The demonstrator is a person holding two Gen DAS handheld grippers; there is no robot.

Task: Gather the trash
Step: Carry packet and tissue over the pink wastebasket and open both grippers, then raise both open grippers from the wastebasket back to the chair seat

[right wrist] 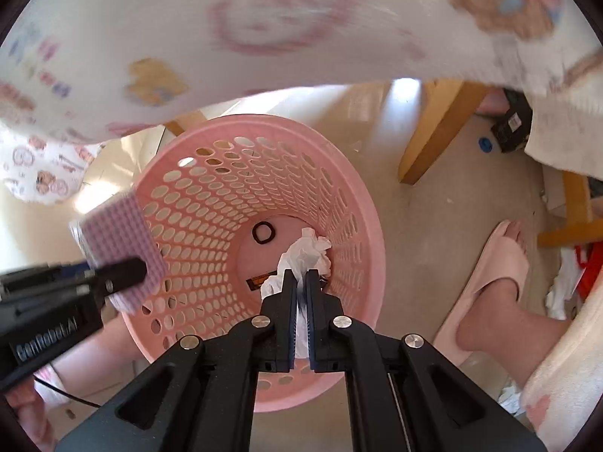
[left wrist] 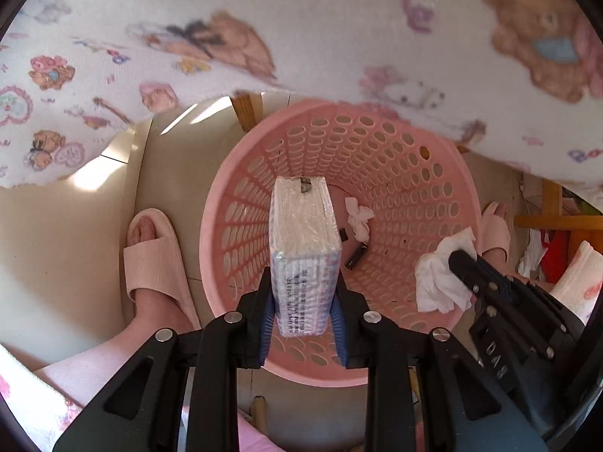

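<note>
The left gripper (left wrist: pixel 303 301) is clamped on a plastic-wrapped tissue pack with a purple-and-white check print (left wrist: pixel 304 248), holding it end-on over the mouth of the round pink perforated plastic basket (left wrist: pixel 422 173) that fills the centre of the left wrist view. At the lower right of that frame the right gripper (right wrist: pixel 300 282) pinches a crumpled white tissue (right wrist: pixel 305 252) between nearly shut jaws — it hangs inside the basket's rim, above the bottom. On the basket floor lie a smaller white paper wad (left wrist: pixel 358 218), a black ring-shaped hair tie (right wrist: pixel 264 232) and a small dark label or wrapper (right wrist: pixel 260 281) whose kind I cannot tell. A white cloth printed with teddy bears and pink hearts (left wrist: pixel 301 30) drapes across the whole upper part of both frames, overhanging the far rim of the basket. Feet in pale pink ribbed slippers (left wrist: pixel 154 260) stand on the beige tiled floor (left wrist: pixel 56 245) on either side of the basket — wooden furniture legs (right wrist: pixel 441 132) rise at the upper right of the right wrist view.
</note>
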